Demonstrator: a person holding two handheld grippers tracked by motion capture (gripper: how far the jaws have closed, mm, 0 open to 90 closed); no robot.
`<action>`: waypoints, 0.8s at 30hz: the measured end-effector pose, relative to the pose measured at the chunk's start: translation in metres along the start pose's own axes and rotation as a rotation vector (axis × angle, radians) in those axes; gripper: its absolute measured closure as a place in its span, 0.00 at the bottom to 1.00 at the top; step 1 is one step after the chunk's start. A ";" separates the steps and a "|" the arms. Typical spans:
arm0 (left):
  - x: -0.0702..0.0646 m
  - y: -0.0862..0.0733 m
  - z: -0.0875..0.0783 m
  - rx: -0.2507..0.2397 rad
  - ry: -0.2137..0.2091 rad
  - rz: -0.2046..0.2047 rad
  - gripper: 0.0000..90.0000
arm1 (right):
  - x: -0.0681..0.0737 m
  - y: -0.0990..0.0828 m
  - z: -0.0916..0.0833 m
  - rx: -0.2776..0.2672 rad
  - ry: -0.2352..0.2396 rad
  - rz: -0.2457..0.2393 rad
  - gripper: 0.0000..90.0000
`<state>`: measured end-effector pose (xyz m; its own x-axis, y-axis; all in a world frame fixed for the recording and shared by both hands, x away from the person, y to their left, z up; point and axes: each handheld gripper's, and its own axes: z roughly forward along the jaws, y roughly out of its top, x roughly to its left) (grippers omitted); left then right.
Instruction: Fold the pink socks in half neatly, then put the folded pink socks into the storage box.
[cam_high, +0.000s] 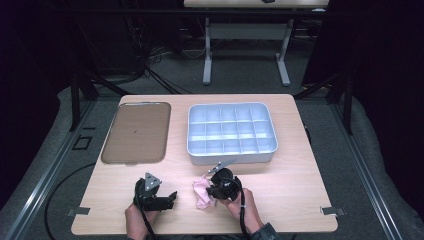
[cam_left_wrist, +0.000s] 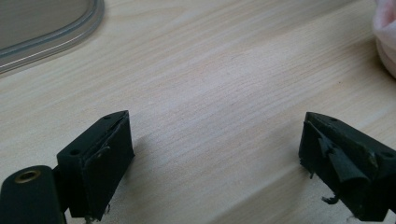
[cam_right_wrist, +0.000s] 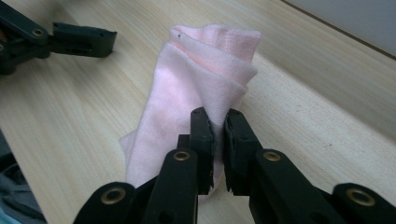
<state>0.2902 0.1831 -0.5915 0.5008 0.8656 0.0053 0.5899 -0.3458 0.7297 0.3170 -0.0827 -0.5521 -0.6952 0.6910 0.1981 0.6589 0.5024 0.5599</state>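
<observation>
One pink sock (cam_right_wrist: 187, 93) is lying on the table (cam_high: 295, 200), beside one tray (cam_high: 135, 132) and one divided box (cam_high: 231, 132). The right tongs (cam_right_wrist: 218, 140) are pinching the sock, and the left tongs (cam_left_wrist: 215, 158) are standing wide and holding nothing.

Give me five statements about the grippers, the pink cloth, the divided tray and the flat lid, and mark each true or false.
1. The right gripper has its jaws shut on the pink cloth. True.
2. The left gripper also grips the cloth. False: its jaws stand wide apart over bare table, with the cloth off to one side.
3. The divided tray holds several items. False: its compartments look empty.
4. The flat lid lies on the table to the left of the divided tray. True.
5. The cloth lies inside the tray. False: it is on the table, nearer the person than the tray, at the right gripper.
</observation>
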 end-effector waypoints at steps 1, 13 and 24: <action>0.000 0.000 0.000 0.000 0.000 0.000 0.11 | -0.001 -0.001 -0.001 -0.004 0.015 0.004 0.93; 0.000 0.000 0.000 -0.001 0.000 0.000 0.11 | 0.003 -0.004 -0.017 -0.088 0.029 -0.021 0.94; 0.000 0.000 0.000 -0.001 0.000 -0.001 0.11 | 0.003 -0.006 -0.033 -0.135 0.013 -0.016 0.94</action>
<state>0.2902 0.1831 -0.5915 0.5004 0.8658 0.0048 0.5899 -0.3449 0.7301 0.3012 -0.1009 -0.5279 -0.7092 0.6766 0.1980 0.6038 0.4381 0.6660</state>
